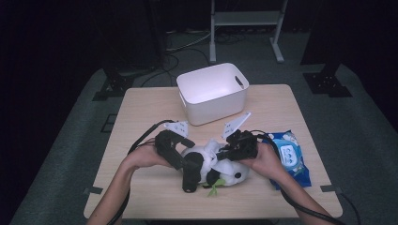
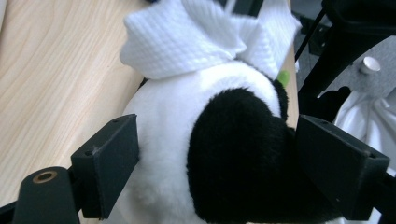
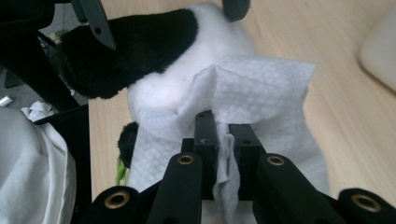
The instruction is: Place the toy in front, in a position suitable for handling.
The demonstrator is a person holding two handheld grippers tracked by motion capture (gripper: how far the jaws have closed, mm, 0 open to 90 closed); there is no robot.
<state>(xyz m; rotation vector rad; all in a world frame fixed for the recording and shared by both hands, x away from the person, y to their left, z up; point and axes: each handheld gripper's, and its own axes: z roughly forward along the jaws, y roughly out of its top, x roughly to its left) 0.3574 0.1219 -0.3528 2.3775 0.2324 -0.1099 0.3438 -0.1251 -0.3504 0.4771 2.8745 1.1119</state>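
High view: left gripper [image 1: 187, 176], jaws spread around black-and-white plush panda [image 1: 211, 166]; right gripper [image 1: 224, 152] pinching white textured wipe [image 3: 247, 88] on it. Wiping apparently underway; white plastic bin [image 1: 213, 93] empty.

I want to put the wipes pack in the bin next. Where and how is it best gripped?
The blue wipes pack lies flat beside the right hand. Probably come from its far right side and pinch the crimped end seam or long edge: its flat face looks too broad for the gripper, and the near side is crowded by the hand.
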